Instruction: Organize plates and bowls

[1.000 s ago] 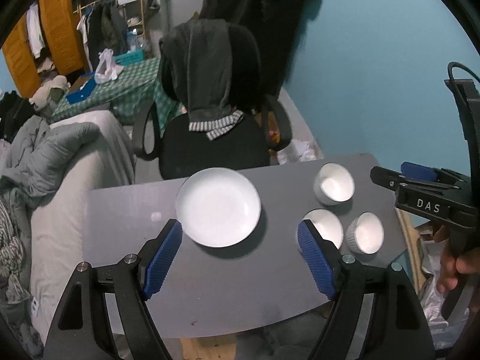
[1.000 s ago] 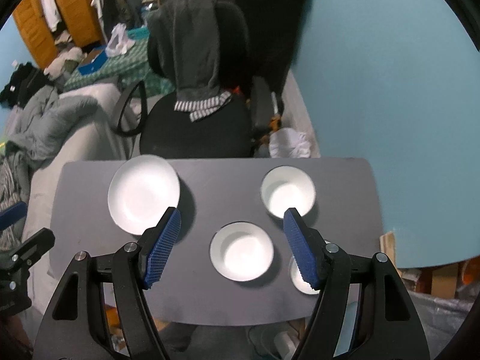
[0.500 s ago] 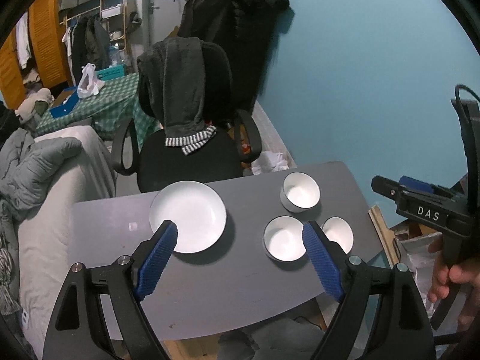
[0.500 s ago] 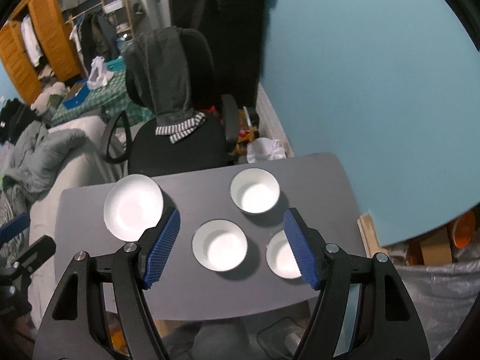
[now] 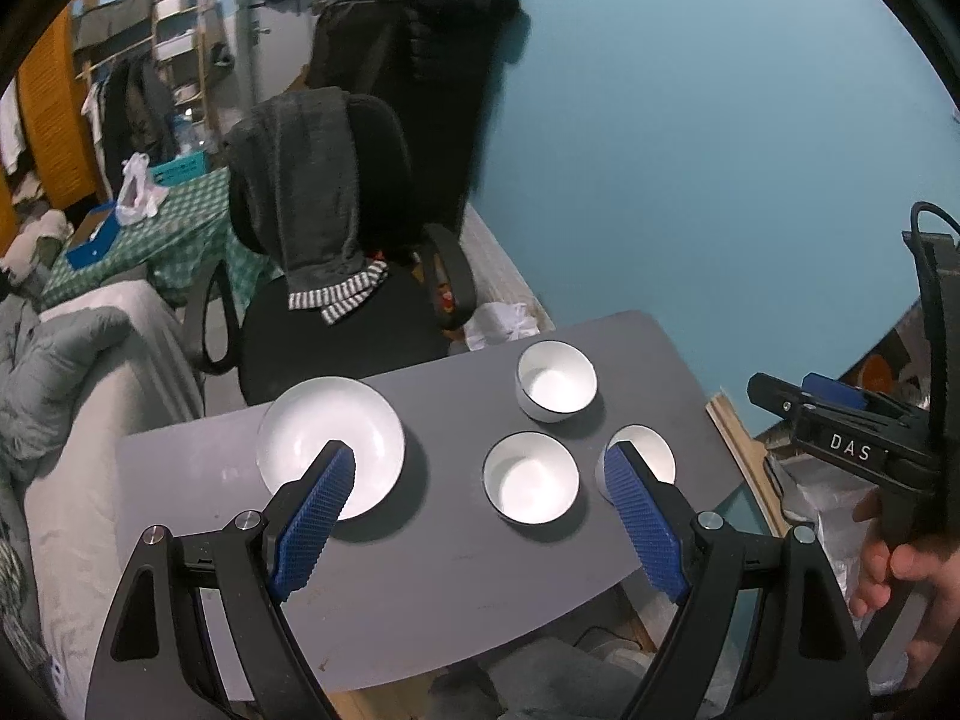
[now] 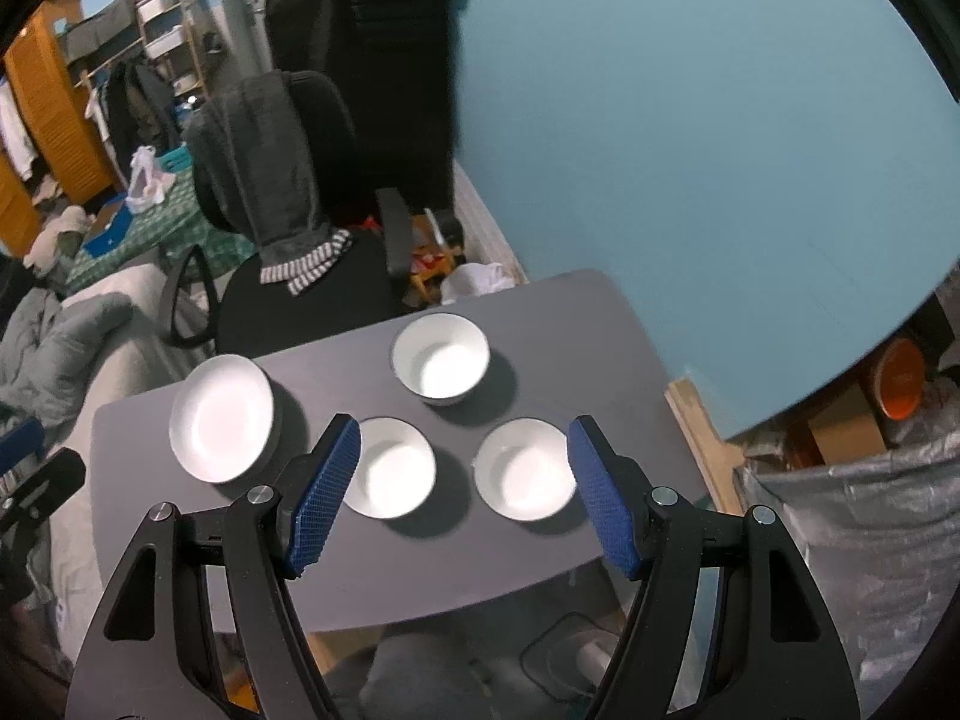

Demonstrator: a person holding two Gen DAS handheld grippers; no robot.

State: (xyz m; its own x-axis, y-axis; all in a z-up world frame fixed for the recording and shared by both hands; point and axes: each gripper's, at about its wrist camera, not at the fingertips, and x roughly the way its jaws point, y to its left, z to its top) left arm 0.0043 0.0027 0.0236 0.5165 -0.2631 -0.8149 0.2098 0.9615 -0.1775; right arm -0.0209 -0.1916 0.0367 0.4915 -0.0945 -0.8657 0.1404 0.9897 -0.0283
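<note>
Four white pieces lie apart on the worktop [image 5: 456, 570], none stacked yet: plate [image 5: 330, 447] by your left gripper's [image 5: 480, 516] left jaw, three bowls [image 6: 525, 468] toward your right gripper [image 6: 462, 495]. Both jaws spread, empty, pulled back above, likely for choosing a first pick.

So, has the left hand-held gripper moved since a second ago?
Yes. The left hand-held gripper has pulled back and up from the table: the plate and bowls look smaller, and more of the wall shows. Its jaws, just opening, are empty.
</note>
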